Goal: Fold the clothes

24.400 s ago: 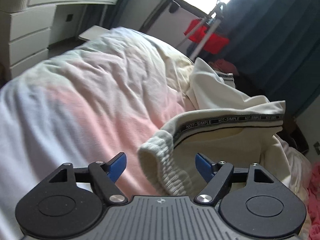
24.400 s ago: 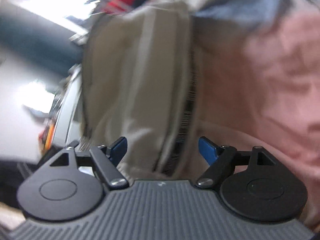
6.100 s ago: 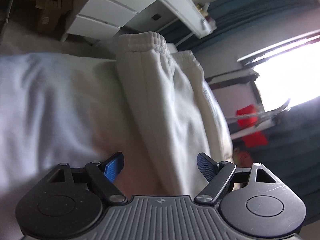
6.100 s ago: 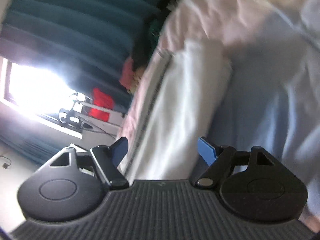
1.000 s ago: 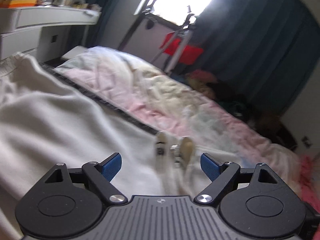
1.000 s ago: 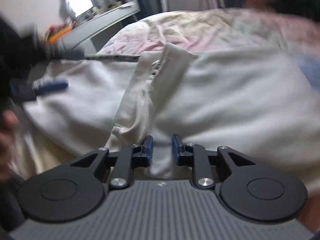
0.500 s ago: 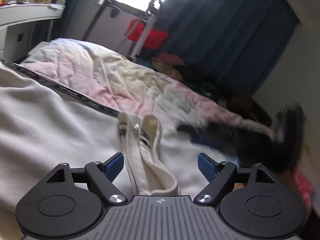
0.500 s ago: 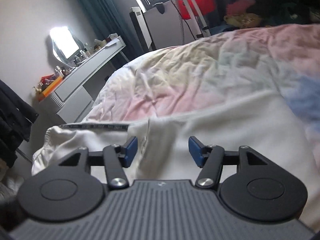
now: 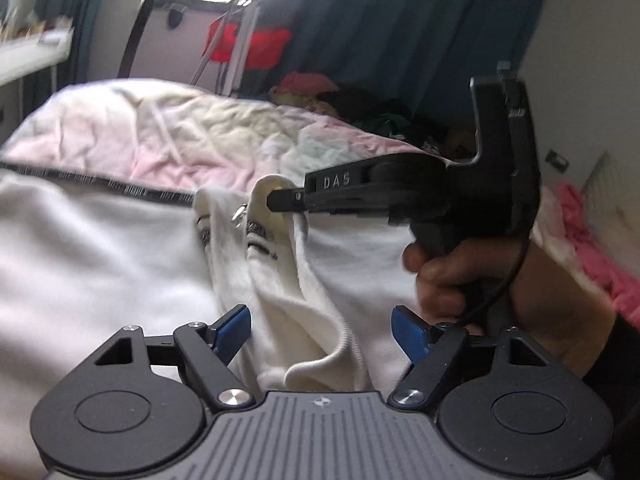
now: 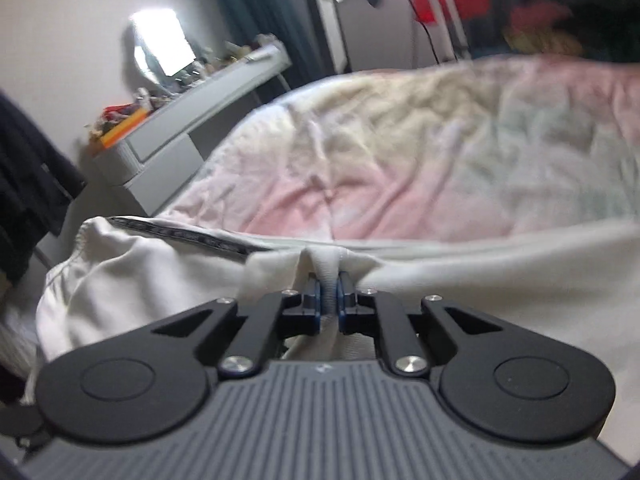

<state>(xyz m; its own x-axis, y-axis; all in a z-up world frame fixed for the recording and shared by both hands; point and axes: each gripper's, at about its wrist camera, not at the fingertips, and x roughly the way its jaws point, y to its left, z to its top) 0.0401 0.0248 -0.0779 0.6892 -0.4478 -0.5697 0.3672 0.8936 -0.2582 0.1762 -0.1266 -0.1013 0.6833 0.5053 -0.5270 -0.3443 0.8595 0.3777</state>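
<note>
A cream garment (image 9: 100, 260) with a black lettered tape (image 9: 132, 191) lies spread on the bed. Its zipped collar edge stands up in a ridge running towards my left gripper (image 9: 320, 320). That gripper's jaws are closing; the fold lies between the blue pads (image 9: 236, 322) and they do not press it. My right gripper (image 9: 274, 200) reaches in from the right, held by a hand (image 9: 460, 280), and pinches the top of the ridge. In the right wrist view the right gripper (image 10: 328, 296) is shut on a pleat of the cream garment (image 10: 140, 272).
A pastel pink and yellow bedspread (image 10: 400, 168) covers the bed beyond the garment. A white dresser (image 10: 192, 120) with clutter stands at the left. Dark curtains (image 9: 400, 40), a red item on a stand (image 9: 248, 46) and piled clothes (image 9: 320, 88) lie behind.
My right gripper came in from the right and closed on the garment's raised edge. My left gripper sank closer to the fold and rolled, its jaws a little narrower.
</note>
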